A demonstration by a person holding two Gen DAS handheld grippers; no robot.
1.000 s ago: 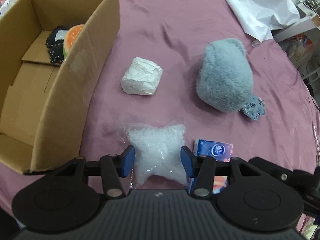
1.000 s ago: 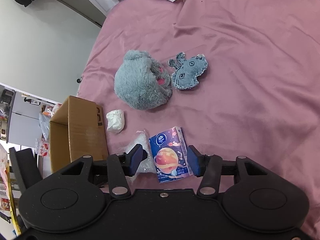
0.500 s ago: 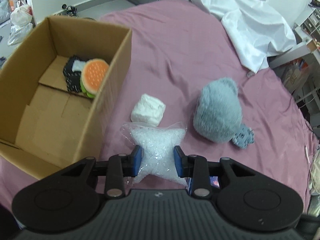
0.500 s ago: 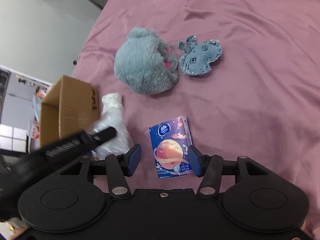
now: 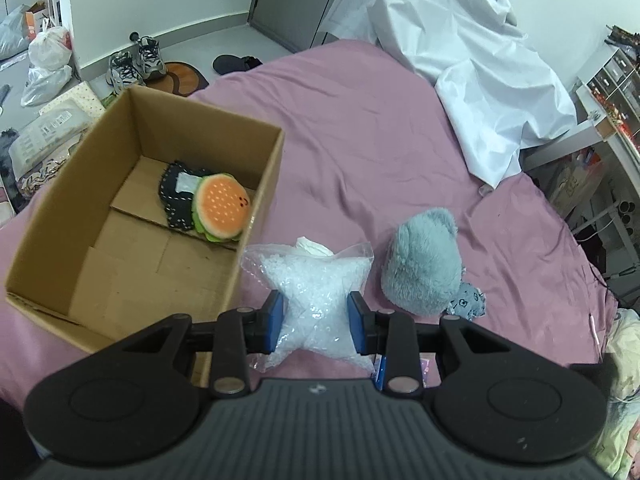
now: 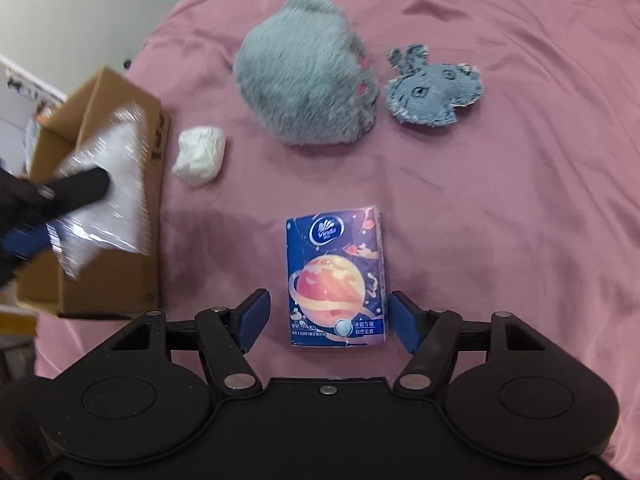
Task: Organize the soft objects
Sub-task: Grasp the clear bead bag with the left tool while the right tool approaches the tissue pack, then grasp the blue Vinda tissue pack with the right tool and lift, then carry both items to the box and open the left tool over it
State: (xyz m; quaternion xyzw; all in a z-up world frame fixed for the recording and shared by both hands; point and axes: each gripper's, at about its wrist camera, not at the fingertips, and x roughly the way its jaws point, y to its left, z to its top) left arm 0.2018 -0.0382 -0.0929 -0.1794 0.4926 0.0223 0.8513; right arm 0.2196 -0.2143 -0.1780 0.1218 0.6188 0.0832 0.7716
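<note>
**Bead bag lifted toward the box, tissue pack lined up next**

While the left gripper (image 5: pixel 315 322) is clenched on the clear star-shaped bead bag (image 5: pixel 316 292) and holds it clear of the pink bedspread (image 5: pixel 360 140), just beside the cardboard box (image 5: pixel 262 208), the step in hand looks like carrying that bag into the box. 2 soft items already lie inside: a burger plush (image 5: pixel 222 208) on a dark patch (image 5: pixel 176 196). Next, the bag probably needs to pass over the near wall before release.

The right gripper (image 6: pixel 329 322) grasps nothing; its jaws are opening, straddling the lower end of the blue tissue pack (image 6: pixel 336 276) without touching. It would need to come down and close on the pack's 2 long sides.

1 second ago the bag lay flat on the bedspread between wider left jaws, and the box filled the view's left edge; now its whole interior shows from above. The grey plush (image 6: pixel 308 80), denim rabbit (image 6: pixel 434 94) and white wad (image 6: pixel 200 154) have not moved.
</note>
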